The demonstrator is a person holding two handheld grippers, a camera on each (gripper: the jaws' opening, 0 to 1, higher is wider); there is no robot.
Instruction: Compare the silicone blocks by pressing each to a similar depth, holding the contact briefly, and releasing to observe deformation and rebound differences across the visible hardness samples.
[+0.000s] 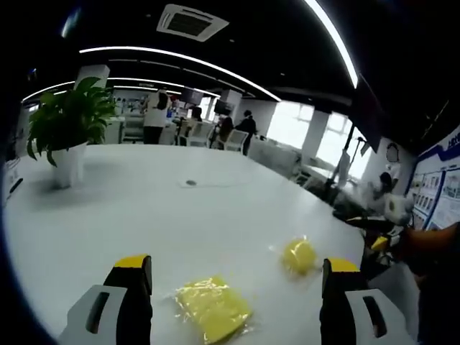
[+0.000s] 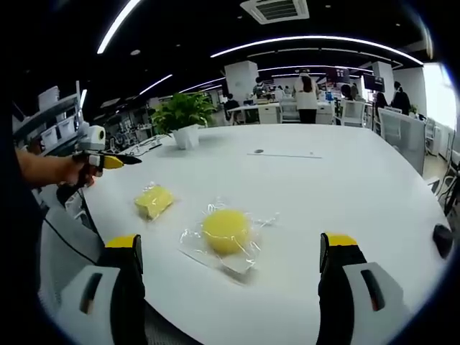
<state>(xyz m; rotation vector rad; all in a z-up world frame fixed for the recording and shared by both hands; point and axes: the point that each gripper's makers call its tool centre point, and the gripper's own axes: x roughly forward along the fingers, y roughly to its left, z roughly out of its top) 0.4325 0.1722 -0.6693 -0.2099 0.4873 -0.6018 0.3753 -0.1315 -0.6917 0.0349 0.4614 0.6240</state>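
On the white table (image 1: 108, 215), 2 bagged yellow silicone blocks, the square block (image 1: 212, 307) and round block (image 2: 226, 231), lie untouched. The left gripper (image 1: 236, 282) and right gripper (image 2: 228, 260) hover spread-jawed, so pressing seems not yet begun.

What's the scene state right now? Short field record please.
surface: white table
samples: two yellow silicone blocks in clear wrap, a squarish block and a round block, lying apart
left gripper: open, above table, not touching the squarish block
right gripper: open, round block between the jaws, contact unclear
other: potted plant on table
press: not begun
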